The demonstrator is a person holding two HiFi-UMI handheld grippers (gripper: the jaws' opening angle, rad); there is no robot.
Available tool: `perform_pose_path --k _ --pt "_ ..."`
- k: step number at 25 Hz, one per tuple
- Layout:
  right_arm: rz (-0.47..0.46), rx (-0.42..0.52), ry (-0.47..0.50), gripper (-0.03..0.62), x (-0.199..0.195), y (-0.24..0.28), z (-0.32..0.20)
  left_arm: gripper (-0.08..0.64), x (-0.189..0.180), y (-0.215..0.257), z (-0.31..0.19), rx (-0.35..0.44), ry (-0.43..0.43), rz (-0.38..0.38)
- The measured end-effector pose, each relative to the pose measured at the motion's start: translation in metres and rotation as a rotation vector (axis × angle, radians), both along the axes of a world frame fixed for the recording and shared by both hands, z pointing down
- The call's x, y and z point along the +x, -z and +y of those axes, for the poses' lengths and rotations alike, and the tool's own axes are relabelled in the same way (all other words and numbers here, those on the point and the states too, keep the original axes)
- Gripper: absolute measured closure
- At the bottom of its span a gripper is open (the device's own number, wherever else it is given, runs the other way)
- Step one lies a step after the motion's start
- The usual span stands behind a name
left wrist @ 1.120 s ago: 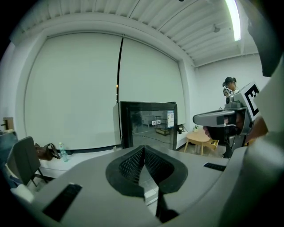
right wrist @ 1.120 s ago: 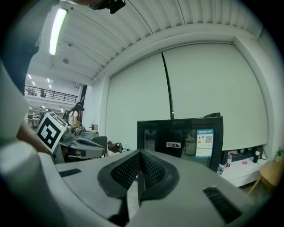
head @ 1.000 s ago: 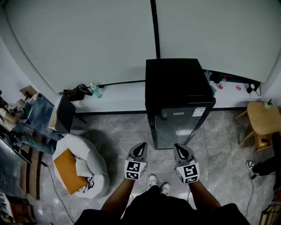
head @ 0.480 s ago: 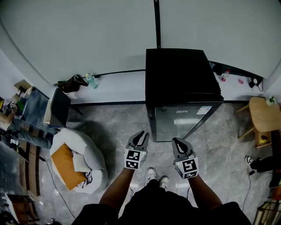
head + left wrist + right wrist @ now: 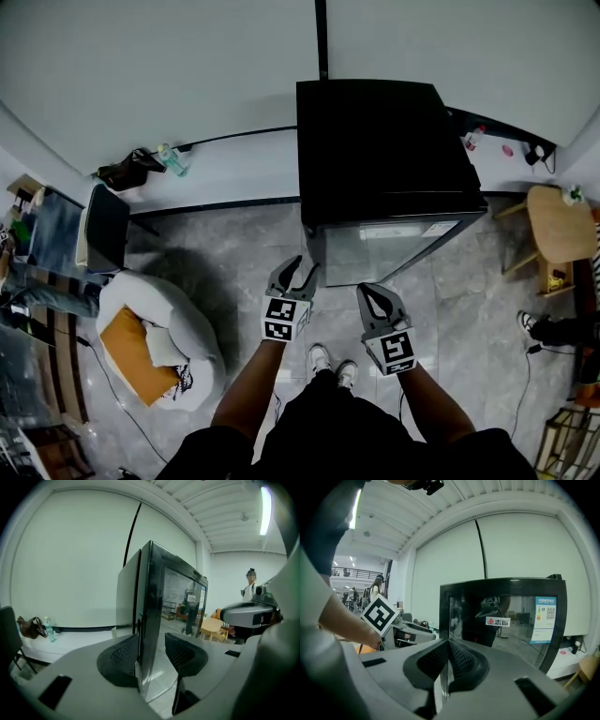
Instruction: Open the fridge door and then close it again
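Observation:
A small black fridge [image 5: 384, 141] with a glass door [image 5: 394, 248] stands against the white wall, and its door is closed. My left gripper [image 5: 293, 272] is at the fridge's front left corner. Its jaws have just been opening and now stand wide. In the left gripper view the door's left edge [image 5: 149, 620] lines up with the gap of the left gripper [image 5: 150, 651], and neither pad presses on it. My right gripper [image 5: 373, 295] hangs in front of the door, shut and with nothing in it. The right gripper [image 5: 447, 651] faces the fridge [image 5: 501, 616].
A white beanbag [image 5: 183, 328] with an orange cushion lies on the floor to the left. A dark chair [image 5: 103, 225], a bag [image 5: 122, 173] and a bottle [image 5: 172, 159] sit by the wall ledge. A wooden stool [image 5: 558, 225] stands right of the fridge. Someone's shoe [image 5: 525, 323] shows at right.
Both grippers have moved forward to the fridge front. The left gripper's jaws went from shut to wide open near the door's left edge. The right gripper stayed shut.

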State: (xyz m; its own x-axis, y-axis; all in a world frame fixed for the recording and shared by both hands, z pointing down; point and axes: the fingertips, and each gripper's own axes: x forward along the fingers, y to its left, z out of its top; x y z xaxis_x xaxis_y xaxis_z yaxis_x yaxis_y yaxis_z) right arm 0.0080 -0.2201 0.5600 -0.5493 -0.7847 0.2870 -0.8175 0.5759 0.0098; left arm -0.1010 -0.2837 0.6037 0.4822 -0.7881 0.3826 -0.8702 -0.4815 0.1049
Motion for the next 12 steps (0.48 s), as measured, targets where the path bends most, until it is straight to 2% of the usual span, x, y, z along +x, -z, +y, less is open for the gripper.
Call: perform_pose_path --k 12 --pt "0.02 -0.003 -0.021 0.583 -0.014 -0.008 -0.024 0.385 0.009 -0.005 -0.027 0.017 -0.078 -0.026"
